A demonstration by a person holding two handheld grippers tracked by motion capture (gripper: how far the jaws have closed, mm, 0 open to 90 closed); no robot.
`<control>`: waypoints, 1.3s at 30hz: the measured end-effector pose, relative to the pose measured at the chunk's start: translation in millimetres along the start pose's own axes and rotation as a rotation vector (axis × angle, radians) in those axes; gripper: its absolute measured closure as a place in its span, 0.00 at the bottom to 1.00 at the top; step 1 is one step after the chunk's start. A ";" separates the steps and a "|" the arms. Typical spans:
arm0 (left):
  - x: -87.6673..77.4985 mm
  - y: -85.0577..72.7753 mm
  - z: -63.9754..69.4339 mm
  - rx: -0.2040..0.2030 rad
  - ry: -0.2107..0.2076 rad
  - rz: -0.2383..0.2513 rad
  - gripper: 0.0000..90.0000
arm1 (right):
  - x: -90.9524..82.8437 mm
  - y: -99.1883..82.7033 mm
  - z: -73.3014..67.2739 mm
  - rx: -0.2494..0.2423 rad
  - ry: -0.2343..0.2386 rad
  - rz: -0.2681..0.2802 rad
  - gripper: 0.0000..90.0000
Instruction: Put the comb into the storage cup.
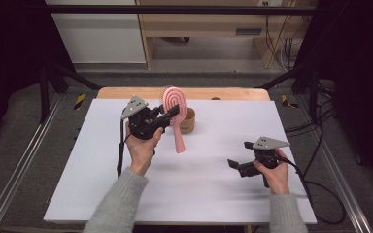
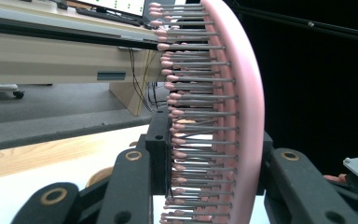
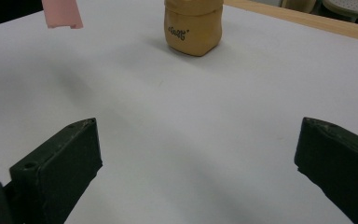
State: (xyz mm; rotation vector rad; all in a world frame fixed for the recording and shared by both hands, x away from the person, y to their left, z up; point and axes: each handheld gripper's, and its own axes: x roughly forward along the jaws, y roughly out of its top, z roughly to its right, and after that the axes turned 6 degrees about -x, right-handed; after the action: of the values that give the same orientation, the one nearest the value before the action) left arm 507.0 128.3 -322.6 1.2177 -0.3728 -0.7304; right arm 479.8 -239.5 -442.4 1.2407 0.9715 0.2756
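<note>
1 pink oval plastic hairbrush with grey pins [image 1: 176,108] is the thing in work. It hangs in the air above the far half of the white table sheet [image 1: 102,160], head up and handle pointing down, with the handle end free above the sheet. In the left gripper view the pink oval plastic hairbrush with grey pins [image 2: 242,116] stands on edge between the 2 black jaws: the smooth pink back is on the right, and the rows of thin grey pins with small pink tips point to the left. The left gripper [image 1: 171,115] is closed on the head of the brush, 1 jaw against the pins and 1 against the back.

The right gripper [image 1: 240,156] is low over the near right part of the sheet, well apart from the brush. Its jaws stand wide apart with nothing between them, only bare white sheet.

Just behind the brush stands 1 small tan soft pouch with dark print [image 3: 193,27], upright on the sheet. In the high view this pouch [image 1: 188,121] is partly covered by the brush. A light wooden table edge [image 1: 126,92] shows beyond the sheet, and black cables lie on the grey floor at the right.
</note>
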 end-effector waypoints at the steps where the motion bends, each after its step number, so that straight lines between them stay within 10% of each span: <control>1: 0.6 0.8 0.2 0.002 0.000 -0.001 0.70 | -0.4 -0.3 0.3 0.004 -0.002 0.000 0.01; 39: 37.7 22.1 -9.6 0.001 0.034 0.003 0.70 | -4.6 -3.5 3.6 0.030 -0.019 0.006 0.01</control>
State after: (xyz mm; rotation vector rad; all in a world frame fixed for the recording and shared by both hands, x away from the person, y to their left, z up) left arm 547.0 112.8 -309.4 1.2285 -0.3472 -0.7061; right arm 478.7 -246.2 -443.3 1.2720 0.9583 0.2544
